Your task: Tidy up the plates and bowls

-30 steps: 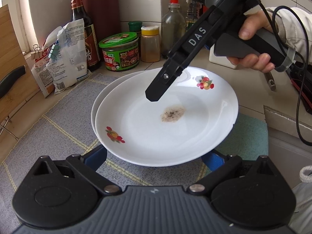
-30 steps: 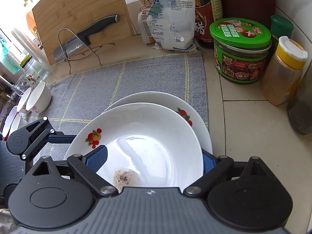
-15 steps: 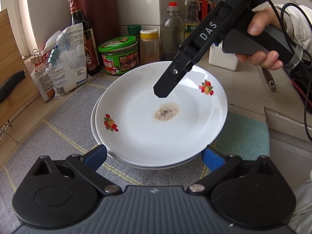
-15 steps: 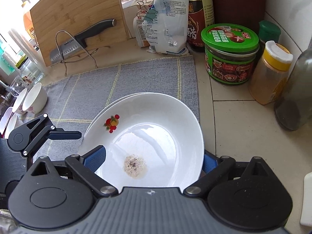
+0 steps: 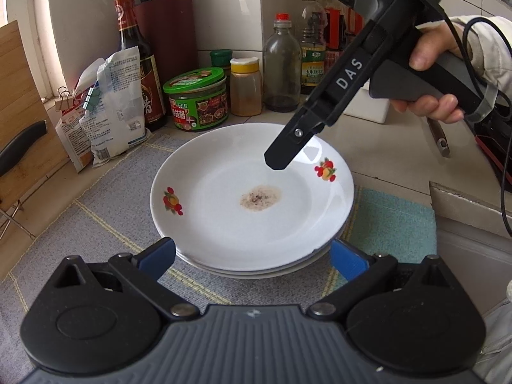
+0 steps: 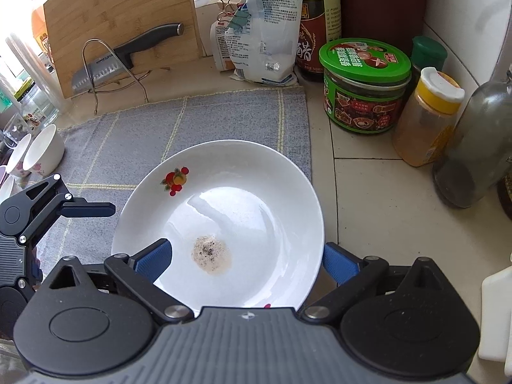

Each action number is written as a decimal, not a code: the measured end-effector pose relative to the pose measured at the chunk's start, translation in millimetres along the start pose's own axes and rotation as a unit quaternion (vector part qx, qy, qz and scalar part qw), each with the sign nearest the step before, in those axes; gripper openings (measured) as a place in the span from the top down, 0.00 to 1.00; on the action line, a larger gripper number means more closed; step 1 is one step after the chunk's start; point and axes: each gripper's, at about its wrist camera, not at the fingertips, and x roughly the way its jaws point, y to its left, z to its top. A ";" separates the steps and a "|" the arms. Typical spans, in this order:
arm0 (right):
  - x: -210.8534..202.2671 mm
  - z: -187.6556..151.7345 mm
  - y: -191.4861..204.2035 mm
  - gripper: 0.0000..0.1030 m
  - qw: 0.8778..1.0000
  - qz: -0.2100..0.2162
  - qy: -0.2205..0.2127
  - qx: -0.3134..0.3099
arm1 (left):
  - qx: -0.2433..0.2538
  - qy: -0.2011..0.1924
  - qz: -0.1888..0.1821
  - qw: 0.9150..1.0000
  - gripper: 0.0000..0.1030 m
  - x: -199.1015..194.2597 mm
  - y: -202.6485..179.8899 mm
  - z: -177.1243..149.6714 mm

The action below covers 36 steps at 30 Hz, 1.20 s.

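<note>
A white plate with fruit prints and a speckled residue spot (image 5: pixel 252 192) lies on top of a second white plate (image 5: pixel 256 270) on the grey mat; it also shows in the right wrist view (image 6: pixel 230 217). My left gripper (image 5: pixel 252 256) is open, its blue pads either side of the stack's near rim. My right gripper (image 6: pixel 244 259) is open over the plate's near rim, and in the left wrist view its black finger (image 5: pixel 288 147) hovers above the plate's far side. Small white bowls (image 6: pixel 43 150) sit at the mat's left end.
A green-lidded jar (image 6: pixel 364 86), a yellow-capped spice jar (image 6: pixel 428 118), bottles, a white bag (image 6: pixel 268 32) and a knife block line the back wall. A cutting board (image 6: pixel 118 16) with a knife on a wire rack stands far left. A teal cloth (image 5: pixel 393 220) lies right.
The top plate has moved from an offset, raised position to lie squarely on the lower plate. My right gripper has drawn back and up a little.
</note>
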 end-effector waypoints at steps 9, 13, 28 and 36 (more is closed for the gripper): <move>-17.9 -5.5 24.4 0.00 0.997 -0.022 -0.064 -0.033 | -0.040 -0.018 0.047 0.998 0.01 -19.7 6.4 -3.1; -21.4 -6.5 41.3 0.00 0.992 -0.040 -0.099 -0.068 | -0.080 -0.027 0.086 0.993 0.01 -35.2 11.1 -8.4; -10.3 13.1 122.0 0.00 0.969 0.041 -0.140 -0.201 | -0.180 -0.024 0.247 0.952 0.01 -110.4 21.3 -48.3; 3.5 7.2 173.2 0.00 0.966 0.053 -0.135 -0.213 | -0.202 -0.011 0.261 0.944 0.01 -147.5 42.3 -86.7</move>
